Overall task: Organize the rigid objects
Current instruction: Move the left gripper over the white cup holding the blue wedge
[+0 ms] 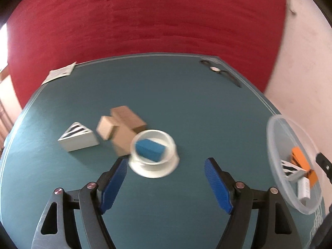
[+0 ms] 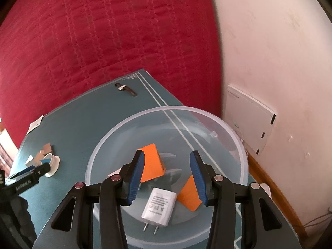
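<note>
1. The left claw (image 1: pixel 166 183) stands wide and empty, poised above the teal counter (image 1: pixel 186 103).
2. Just ahead of it, slightly toward its left finger, sits a small round white plastic dish (image 1: pixel 154 153) with a blue rectangular block (image 1: pixel 150 150) inside. The view is blurred here, so exact contact cannot be confirmed.
3. Beyond the dish to the left lie tan cardboard boxes (image 1: pixel 122 126), touching or nearly so, and a white triangular wedge with black stripes (image 1: pixel 77 138).
4. The right claw (image 2: pixel 167 178) is open at a moderate width, holding nothing, over a large clear round plastic bowl (image 2: pixel 228 128).
5. Beneath that claw, the bowl holds two orange blocks (image 2: pixel 152 161), a white plug-in charger (image 2: pixel 158 207) and, in the left wrist view, a striped piece (image 1: pixel 290 167).
6. Judgement: sorting is partly done; the blue block, boxes and wedge remain outside the bowl.
7. Risks: closing on the dish rim rather than the block could tip or slide the light dish; a left finger may nudge the adjacent boxes; blur suggests motion, which invites a mis-aimed grasp.
</note>
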The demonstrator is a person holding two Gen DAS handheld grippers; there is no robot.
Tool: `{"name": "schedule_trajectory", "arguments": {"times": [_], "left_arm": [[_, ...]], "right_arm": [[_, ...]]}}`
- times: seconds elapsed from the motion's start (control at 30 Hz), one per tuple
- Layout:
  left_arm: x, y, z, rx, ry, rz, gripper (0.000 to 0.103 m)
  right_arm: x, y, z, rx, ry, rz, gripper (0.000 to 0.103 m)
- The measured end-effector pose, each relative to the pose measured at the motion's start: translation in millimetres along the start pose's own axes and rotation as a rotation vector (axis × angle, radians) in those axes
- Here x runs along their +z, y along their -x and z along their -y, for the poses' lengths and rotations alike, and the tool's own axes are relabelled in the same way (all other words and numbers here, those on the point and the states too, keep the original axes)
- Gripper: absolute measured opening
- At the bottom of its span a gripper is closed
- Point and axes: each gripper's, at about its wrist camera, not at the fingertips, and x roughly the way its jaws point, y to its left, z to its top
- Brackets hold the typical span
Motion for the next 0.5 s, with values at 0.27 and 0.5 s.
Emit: {"name": "schedule_trajectory", "arguments": {"times": [0.27,0.5], "left_arm": [[5.4,-3.9,-18.0,0.044,-0.001,0.036,0.073],[7.8,-14.6,-18.7,0.023,-0.061,0.033,0.060]], "right_arm": [[-5.8,-0.3,-10.6,0.014,0.021,-0.017,0.047],[-6.9,-1.2,-13.0,0.017,0.025,-0.023,0.047]]}}
